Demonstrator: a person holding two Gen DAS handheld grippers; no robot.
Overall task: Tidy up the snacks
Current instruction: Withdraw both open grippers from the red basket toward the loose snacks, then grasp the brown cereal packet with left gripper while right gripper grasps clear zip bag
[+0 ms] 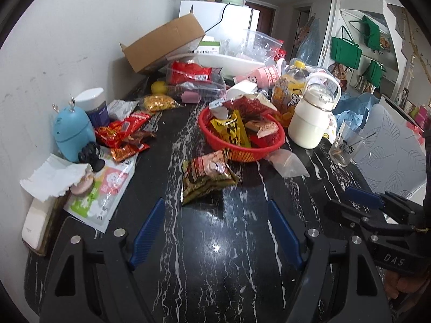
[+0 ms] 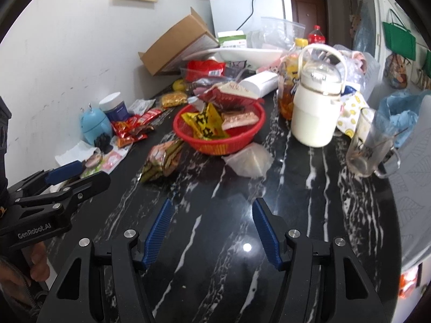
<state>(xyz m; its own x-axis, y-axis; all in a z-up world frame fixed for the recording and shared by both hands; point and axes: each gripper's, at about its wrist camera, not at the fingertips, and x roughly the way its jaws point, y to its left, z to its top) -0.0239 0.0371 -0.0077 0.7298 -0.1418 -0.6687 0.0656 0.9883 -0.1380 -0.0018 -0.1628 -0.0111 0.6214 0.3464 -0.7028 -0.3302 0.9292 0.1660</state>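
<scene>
Left wrist view: the left gripper (image 1: pixel 216 226) is held over the dark marbled worktop (image 1: pixel 242 255), and its jaws are spread with nothing between them. Just beyond the blue pads a brown snack packet (image 1: pixel 206 175) is lying flat on the worktop. Behind it a red basket (image 1: pixel 241 141) is seen, filled with yellow and pink packets (some are leaning over the rim). More red snack packets (image 1: pixel 121 134) are piled near the wall, beside a blue figurine (image 1: pixel 71 134). A white jug (image 1: pixel 313 115) is standing right of the basket, and a glass mug (image 1: pixel 346 145) further right. The right gripper (image 1: pixel 361 202) is visible at the right edge, held in a hand (image 1: pixel 401 285).

Right wrist view: the right gripper (image 2: pixel 212 228) is also held over bare worktop (image 2: pixel 323 215), its jaws spread and empty. The brown snack packet (image 2: pixel 161 161) is seen ahead to the left, well apart from the pads, with the red basket (image 2: pixel 218 129) behind it. A clear plastic bag (image 2: pixel 247 160) is lying just in front of the basket. The left gripper (image 2: pixel 72 173) is seen at the left edge.
</scene>
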